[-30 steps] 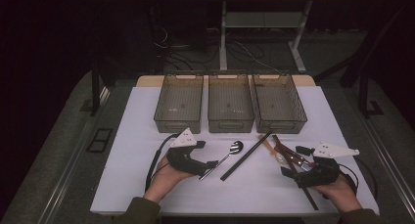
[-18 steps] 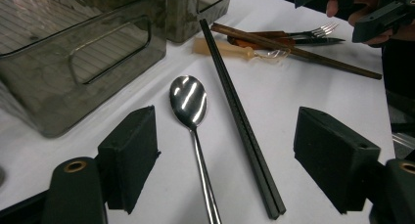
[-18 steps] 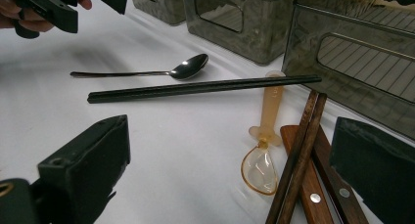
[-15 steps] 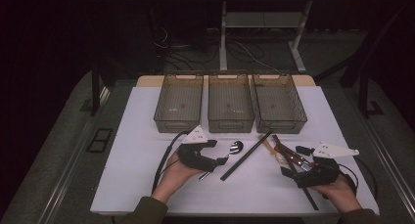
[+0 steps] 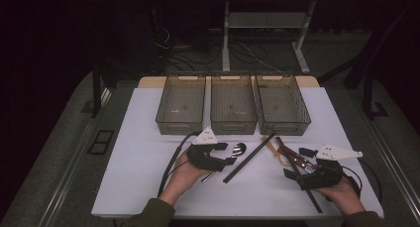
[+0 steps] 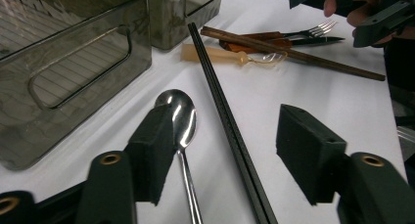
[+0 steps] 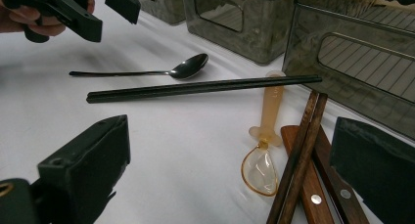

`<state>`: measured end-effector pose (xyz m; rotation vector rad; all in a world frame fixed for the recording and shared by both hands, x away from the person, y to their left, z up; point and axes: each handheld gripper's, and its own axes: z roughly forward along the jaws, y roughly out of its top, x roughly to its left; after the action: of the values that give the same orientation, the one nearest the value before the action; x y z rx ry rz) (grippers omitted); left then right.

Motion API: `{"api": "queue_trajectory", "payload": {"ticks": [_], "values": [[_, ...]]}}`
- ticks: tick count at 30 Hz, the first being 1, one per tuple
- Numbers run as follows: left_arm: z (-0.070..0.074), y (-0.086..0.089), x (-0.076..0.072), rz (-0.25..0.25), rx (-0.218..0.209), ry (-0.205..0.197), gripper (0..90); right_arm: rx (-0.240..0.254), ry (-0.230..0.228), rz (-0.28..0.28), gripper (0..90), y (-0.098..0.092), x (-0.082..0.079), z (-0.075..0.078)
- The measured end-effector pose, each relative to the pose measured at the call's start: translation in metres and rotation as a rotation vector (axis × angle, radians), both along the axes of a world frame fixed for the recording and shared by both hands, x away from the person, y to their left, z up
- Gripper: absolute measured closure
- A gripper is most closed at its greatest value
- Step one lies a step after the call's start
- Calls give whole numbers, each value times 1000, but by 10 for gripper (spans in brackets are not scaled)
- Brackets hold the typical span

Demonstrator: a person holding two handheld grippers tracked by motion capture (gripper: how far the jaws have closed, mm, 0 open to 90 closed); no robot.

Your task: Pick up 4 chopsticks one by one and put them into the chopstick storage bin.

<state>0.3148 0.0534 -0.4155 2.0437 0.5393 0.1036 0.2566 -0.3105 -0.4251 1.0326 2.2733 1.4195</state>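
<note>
A metal spoon (image 5: 238,149) and a pair of black chopsticks (image 5: 250,156) lie side by side on the white mat. My left gripper (image 5: 229,155) hovers low over them. Its jaws have just been closing and stand open, with the spoon (image 6: 178,116) by the left pad and the chopsticks (image 6: 220,101) between the pads. Neither is pressed. My right gripper (image 5: 297,175) rests open at the right, facing an amber plastic spoon (image 7: 264,150) and brown wooden chopsticks (image 7: 298,160). The left gripper (image 7: 98,13) appears at the top left of the right gripper view.
Three smoky see-through bins (image 5: 182,104), (image 5: 233,103), (image 5: 282,103) stand in a row at the back of the mat (image 5: 148,177). A fork and a wooden-handled knife (image 6: 313,31) lie with the brown chopsticks. Cables trail from both grippers toward the front edge.
My left gripper has slid to the right, over the spoon and up to the black chopsticks, and its jaws stand narrower. The right gripper has kept still.
</note>
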Motion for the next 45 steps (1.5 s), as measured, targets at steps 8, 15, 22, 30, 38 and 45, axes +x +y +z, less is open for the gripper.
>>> {"api": "queue_trajectory", "payload": {"ticks": [8,15,22,30,38,45], "values": [[-6,-14,3,-8,1,12,511,1,-2,-2,20,-1,0,0],[-13,-22,1,-1,48,21,617,3,-1,3,20,0,1,0],[-18,-25,0,-1,101,39,705,3,-5,4,21,0,0,0],[-22,-29,-2,-14,133,55,757,1,-4,2,21,0,1,0],[-27,-32,-3,-32,153,69,776,-2,-1,0,21,1,1,0],[-30,-36,-4,-33,168,69,787,-6,-2,2,21,1,1,-1]]}}
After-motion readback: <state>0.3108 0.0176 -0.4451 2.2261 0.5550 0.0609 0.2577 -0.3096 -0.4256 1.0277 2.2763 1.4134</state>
